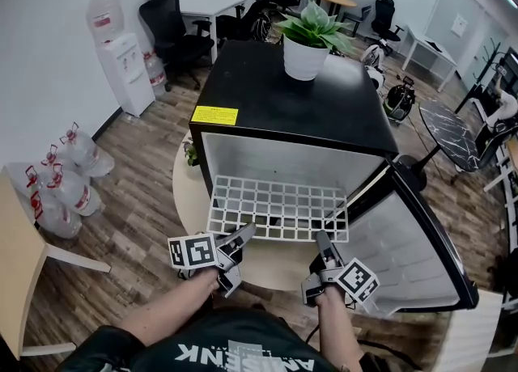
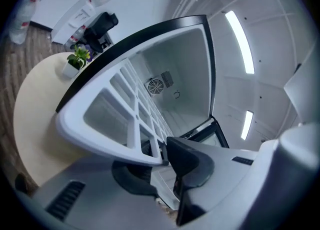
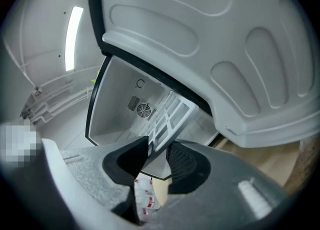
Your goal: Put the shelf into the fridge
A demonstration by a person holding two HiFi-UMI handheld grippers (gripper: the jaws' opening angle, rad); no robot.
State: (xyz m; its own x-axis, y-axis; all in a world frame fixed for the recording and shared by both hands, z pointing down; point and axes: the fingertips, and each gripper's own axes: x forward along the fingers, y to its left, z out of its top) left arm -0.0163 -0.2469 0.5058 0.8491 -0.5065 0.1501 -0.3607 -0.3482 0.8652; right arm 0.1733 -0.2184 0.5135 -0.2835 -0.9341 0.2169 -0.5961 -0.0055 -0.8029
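While the white grid shelf point(image 1: 279, 209) lies partway inside the open black fridge point(image 1: 299, 95) on the round tabletop point(image 1: 188, 192), its front edge juts out and both tongs grip it. The left tongs point(image 1: 241, 241) pinch the front-left corner rim between their pads; the right tongs point(image 1: 324, 243), jaws fairly wide, clamp the front-right corner beside the swung-open door point(image 1: 421, 249)

Right gripper point(image 3: 157, 156), near and low: two dark jaws closed on the near corner of a white grid shelf point(image 3: 172, 114), which runs away into the open fridge point(image 3: 112, 99). Far wall of the fridge: one round fan point(image 3: 144, 110), a small vent just left of it. Right and above: white moulded door point(image 3: 200, 34); left: strip light point(image 3: 73, 36); below the jaws: red-labelled bottles point(image 3: 145, 199).
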